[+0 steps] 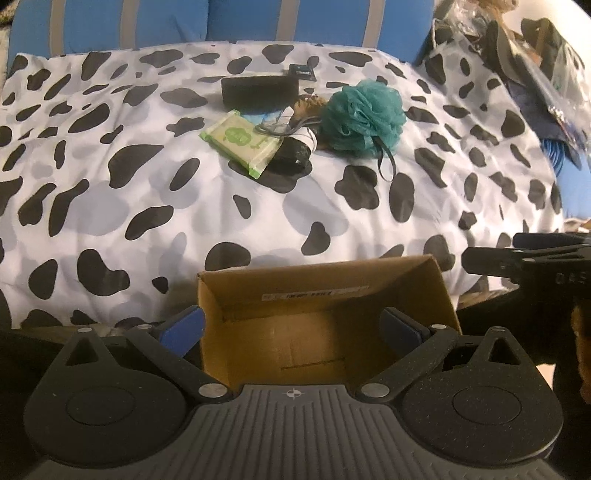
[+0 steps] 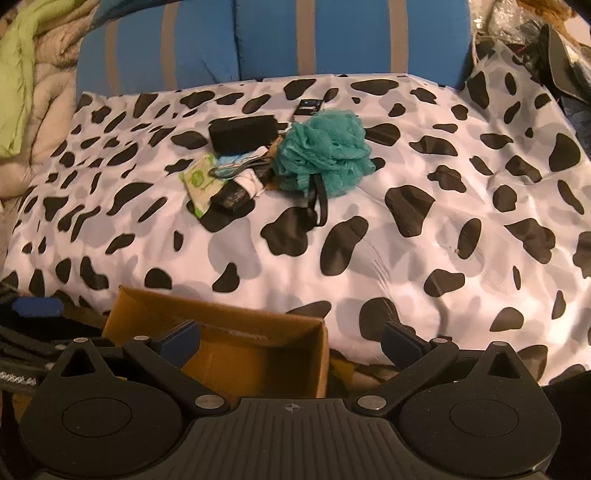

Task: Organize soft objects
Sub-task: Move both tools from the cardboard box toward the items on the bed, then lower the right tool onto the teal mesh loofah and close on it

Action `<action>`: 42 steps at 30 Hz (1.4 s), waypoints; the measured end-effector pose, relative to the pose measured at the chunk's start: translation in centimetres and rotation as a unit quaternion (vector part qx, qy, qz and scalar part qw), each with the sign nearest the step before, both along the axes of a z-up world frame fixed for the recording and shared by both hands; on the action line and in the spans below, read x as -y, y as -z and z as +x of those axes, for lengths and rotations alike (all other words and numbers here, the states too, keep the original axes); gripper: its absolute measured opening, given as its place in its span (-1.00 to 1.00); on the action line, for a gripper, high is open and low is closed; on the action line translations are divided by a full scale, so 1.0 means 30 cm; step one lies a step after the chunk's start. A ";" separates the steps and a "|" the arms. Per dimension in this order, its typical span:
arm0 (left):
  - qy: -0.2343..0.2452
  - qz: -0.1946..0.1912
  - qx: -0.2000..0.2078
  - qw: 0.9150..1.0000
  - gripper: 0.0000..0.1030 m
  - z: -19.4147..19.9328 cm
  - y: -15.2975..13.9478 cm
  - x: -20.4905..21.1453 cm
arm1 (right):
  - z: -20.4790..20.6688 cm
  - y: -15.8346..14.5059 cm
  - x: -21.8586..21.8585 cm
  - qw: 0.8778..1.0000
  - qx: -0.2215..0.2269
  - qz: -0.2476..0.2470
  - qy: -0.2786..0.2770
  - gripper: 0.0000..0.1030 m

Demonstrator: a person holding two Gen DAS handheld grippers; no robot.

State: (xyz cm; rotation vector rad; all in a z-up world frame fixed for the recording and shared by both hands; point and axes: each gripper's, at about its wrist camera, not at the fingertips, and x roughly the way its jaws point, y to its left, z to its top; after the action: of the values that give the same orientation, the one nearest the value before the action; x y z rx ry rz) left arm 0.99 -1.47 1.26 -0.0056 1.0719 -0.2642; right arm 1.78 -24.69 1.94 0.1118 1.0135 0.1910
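Note:
A teal mesh bath pouf lies far back on the cow-print bedspread. Beside it sit a green wipes packet, a black pouch and a dark rolled item. An open cardboard box stands at the near edge of the bed. My left gripper hovers open over the box, nothing between its blue pads. My right gripper is open too, straddling the box's right wall. It shows at the right edge of the left wrist view.
Blue cushions with grey stripes back the bed. A pile of bags and clutter sits at the far right. A green and beige blanket lies at the left. A small dark card rests behind the pouch.

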 end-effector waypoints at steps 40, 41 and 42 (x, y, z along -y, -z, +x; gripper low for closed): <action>0.019 0.006 0.077 0.997 1.00 0.362 0.014 -0.021 | 0.288 -0.002 0.174 0.995 0.095 -0.006 0.044 1.00; 0.019 0.007 0.079 0.997 1.00 0.374 0.018 -0.022 | 0.301 0.002 0.179 0.995 0.096 -0.005 0.041 1.00; 0.021 0.007 0.082 0.996 1.00 0.387 0.020 -0.021 | 0.315 0.008 0.183 0.995 0.093 -0.001 0.040 1.00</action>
State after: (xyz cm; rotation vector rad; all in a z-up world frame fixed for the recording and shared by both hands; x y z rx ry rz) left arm 12.60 -0.84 0.65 0.0500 0.9120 -0.2891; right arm 11.24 -30.19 1.71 0.1295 0.8230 0.1241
